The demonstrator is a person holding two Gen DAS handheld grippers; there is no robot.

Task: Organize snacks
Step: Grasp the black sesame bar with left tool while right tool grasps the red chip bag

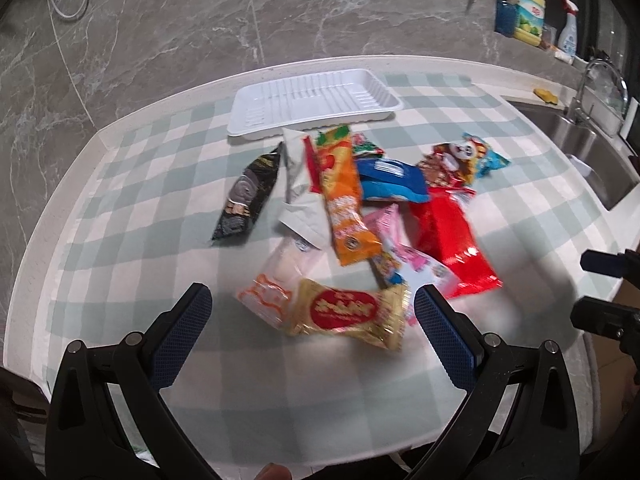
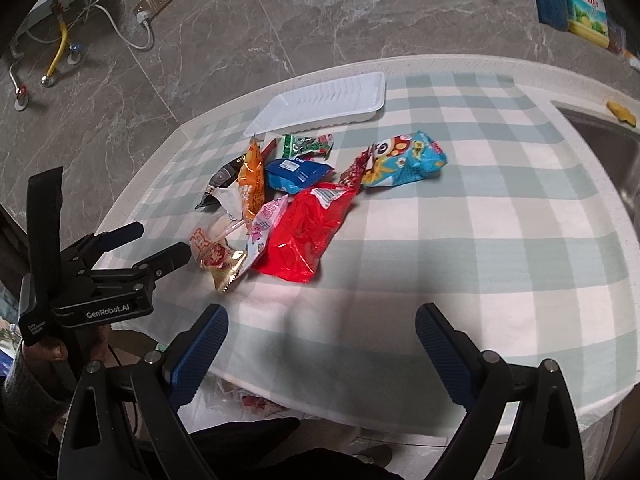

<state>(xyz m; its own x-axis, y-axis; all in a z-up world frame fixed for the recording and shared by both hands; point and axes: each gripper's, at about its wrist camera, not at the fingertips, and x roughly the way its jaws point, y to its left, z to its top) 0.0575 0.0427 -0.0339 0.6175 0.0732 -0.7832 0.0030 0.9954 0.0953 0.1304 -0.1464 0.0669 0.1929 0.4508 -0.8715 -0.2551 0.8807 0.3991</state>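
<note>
Several snack packets lie in a heap on the checked cloth: a gold packet with a red oval (image 1: 347,314), a long orange one (image 1: 342,196), a red bag (image 1: 452,240) (image 2: 306,232), a blue pack (image 1: 390,182) (image 2: 298,174), a black packet (image 1: 248,196) and a cartoon bag (image 2: 404,158). Behind the heap sits an empty white tray (image 1: 312,102) (image 2: 324,102). My left gripper (image 1: 313,306) (image 2: 162,242) is open, its fingers flanking the gold packet from just in front of it. My right gripper (image 2: 322,322) is open over bare cloth near the front edge, holding nothing.
A steel sink (image 1: 588,148) with a tap lies to the right of the cloth. Bottles and a spray bottle (image 1: 568,28) stand on the ledge at the back right. A grey marble wall with a socket and cable (image 2: 148,8) rises behind the counter.
</note>
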